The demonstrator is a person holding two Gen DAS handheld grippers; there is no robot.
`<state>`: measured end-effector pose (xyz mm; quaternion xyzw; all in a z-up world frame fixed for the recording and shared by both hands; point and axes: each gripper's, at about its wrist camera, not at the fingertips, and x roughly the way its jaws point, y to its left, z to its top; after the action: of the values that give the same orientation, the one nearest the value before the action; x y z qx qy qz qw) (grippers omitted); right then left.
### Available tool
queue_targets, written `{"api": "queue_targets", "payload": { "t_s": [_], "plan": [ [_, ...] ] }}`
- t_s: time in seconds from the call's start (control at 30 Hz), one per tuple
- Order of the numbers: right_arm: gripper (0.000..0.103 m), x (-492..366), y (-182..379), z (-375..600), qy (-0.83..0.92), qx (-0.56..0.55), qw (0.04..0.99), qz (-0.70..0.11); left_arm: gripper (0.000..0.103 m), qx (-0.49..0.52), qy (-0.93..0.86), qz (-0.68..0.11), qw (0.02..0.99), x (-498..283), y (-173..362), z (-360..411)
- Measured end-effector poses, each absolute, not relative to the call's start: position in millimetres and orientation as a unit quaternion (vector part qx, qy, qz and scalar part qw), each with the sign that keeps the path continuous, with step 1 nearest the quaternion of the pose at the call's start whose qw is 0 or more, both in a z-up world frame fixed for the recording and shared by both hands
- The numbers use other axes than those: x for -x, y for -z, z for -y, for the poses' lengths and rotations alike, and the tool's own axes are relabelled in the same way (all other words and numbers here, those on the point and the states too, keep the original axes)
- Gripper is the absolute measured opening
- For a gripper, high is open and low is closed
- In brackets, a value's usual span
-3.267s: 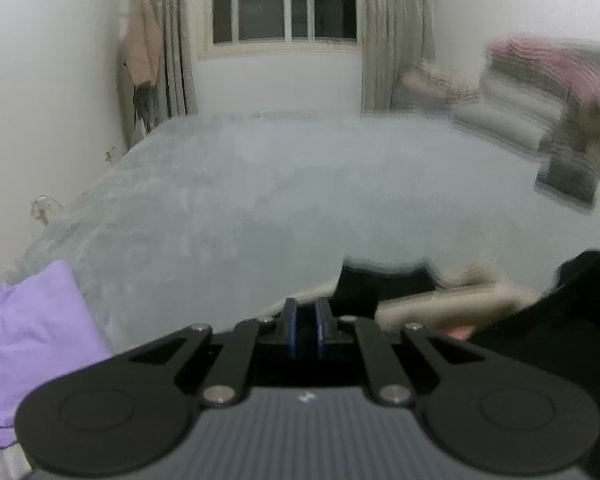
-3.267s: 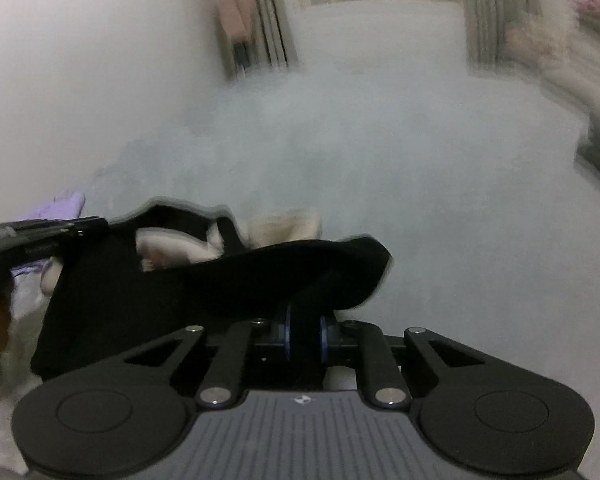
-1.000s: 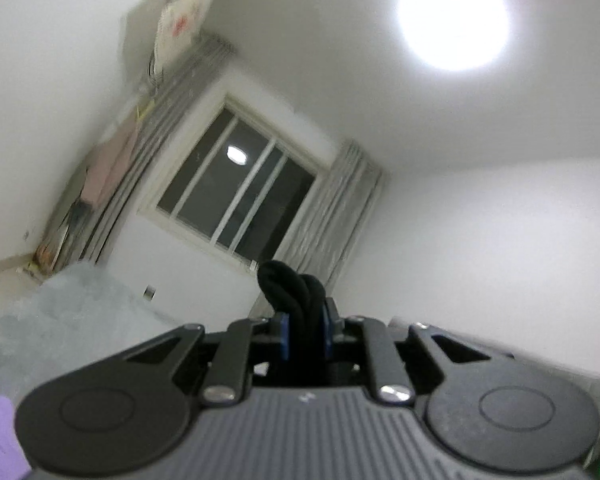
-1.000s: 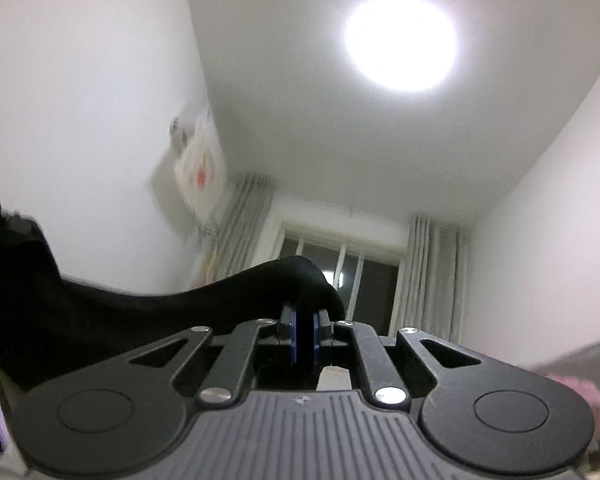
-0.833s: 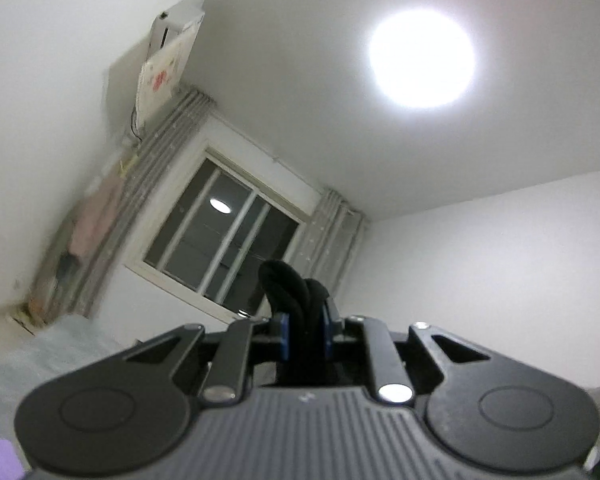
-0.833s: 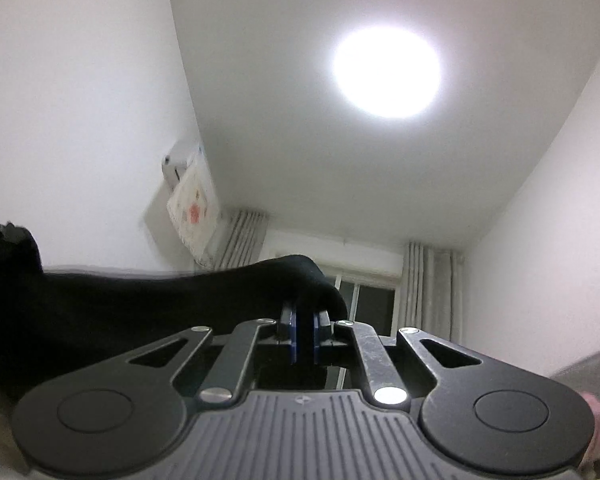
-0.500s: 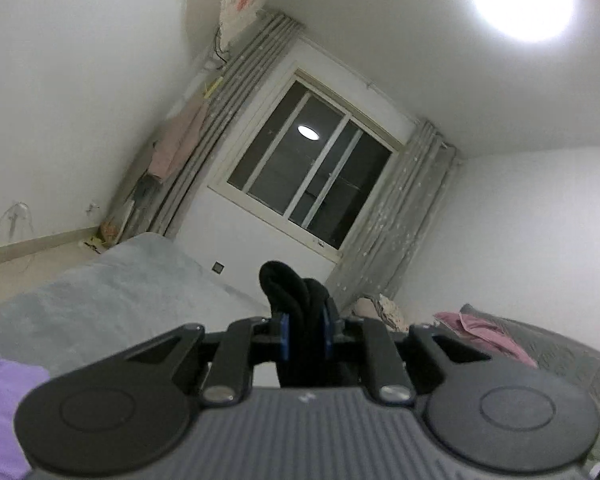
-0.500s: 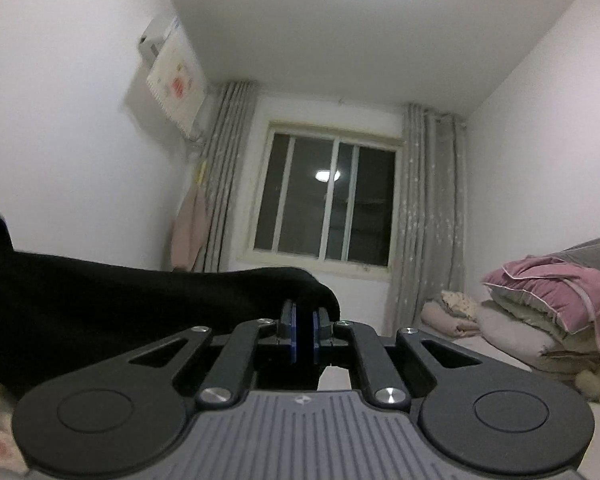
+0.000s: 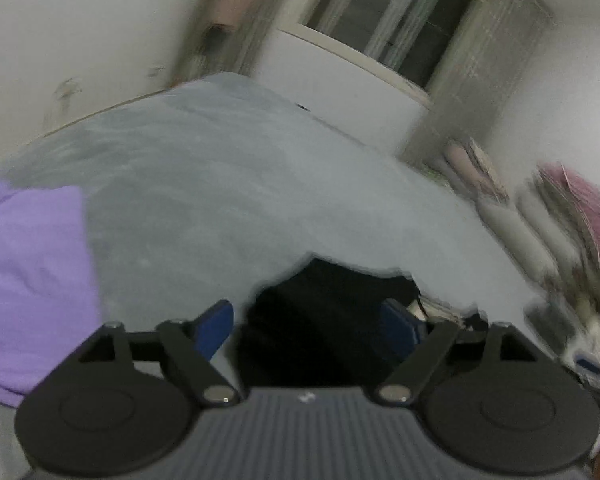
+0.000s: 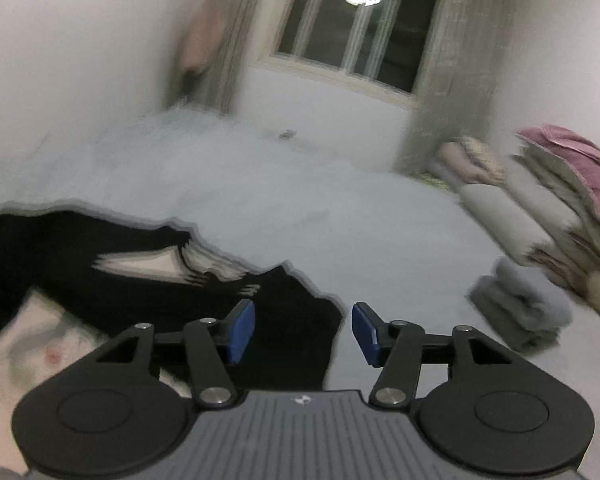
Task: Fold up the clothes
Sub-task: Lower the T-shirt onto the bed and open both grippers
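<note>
A black garment with a pale printed patch lies on the grey bed. It also shows in the left wrist view, just ahead of the fingers. My left gripper is open, its jaws wide apart over the garment's edge. My right gripper is open too, above the garment's right end, holding nothing. Both views are blurred by motion.
A purple garment lies at the left of the bed. Folded grey cloth and a stack of pink and grey bedding sit at the right. A window and curtains are behind the bed.
Both grippers swung down from pointing at the ceiling and window to the bed. Both let go of the black garment and opened; the garment now lies on the bed.
</note>
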<state>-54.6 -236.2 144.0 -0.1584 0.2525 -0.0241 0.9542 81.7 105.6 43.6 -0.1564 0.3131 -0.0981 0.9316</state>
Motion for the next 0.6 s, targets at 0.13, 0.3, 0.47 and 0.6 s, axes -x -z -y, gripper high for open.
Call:
{"api": "queue_targets", "payload": {
  "t_s": [0.13,0.3,0.47,0.6],
  "plan": [
    [0.054,42,-101,230,0.007,0.197,0.929,-0.313,0.081,0.115,0.078,-0.387,0.912,-64,-23,-78],
    [0.055,57,-106,266,0.026,0.109,0.933,-0.341,0.073,0.088,0.058,-0.401,0.91,-28,-12,-83],
    [0.055,95,-103,296,0.025,0.019,0.933,-0.358,0.064,0.125,0.083,-0.394,0.907,10,-20,-94],
    [0.054,145,-93,306,0.003,-0.073,0.925,-0.373,0.06,0.125,0.092,-0.405,0.901,39,-18,-95]
  ]
}}
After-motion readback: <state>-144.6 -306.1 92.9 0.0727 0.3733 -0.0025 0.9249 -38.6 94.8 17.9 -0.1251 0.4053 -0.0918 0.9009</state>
